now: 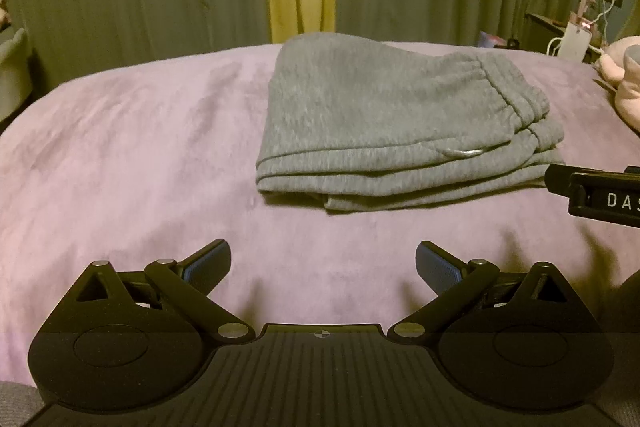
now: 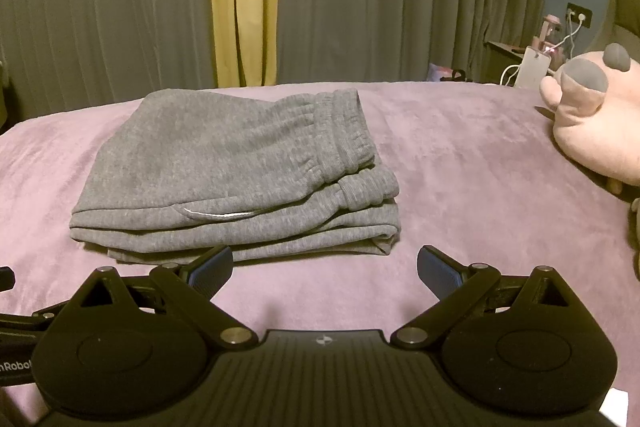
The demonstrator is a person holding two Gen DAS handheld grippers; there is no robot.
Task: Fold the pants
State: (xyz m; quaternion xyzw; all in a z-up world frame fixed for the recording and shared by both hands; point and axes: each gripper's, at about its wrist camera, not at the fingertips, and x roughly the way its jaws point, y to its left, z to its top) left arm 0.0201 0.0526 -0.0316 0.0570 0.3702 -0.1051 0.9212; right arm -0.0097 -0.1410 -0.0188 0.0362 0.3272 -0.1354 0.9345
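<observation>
While both tongs gape, folded pants [image 2: 240, 171] lie just beyond.

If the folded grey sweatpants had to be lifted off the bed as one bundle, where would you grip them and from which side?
Probably at the rounded fold edge of the grey fleece sweatpants, on their left end in the right wrist view. There the layers are joined, whereas the near edge shows loose stacked layers and the right end has the bulky elastic waistband. The open left gripper sits nearer that side, low over the purple blanket.
</observation>
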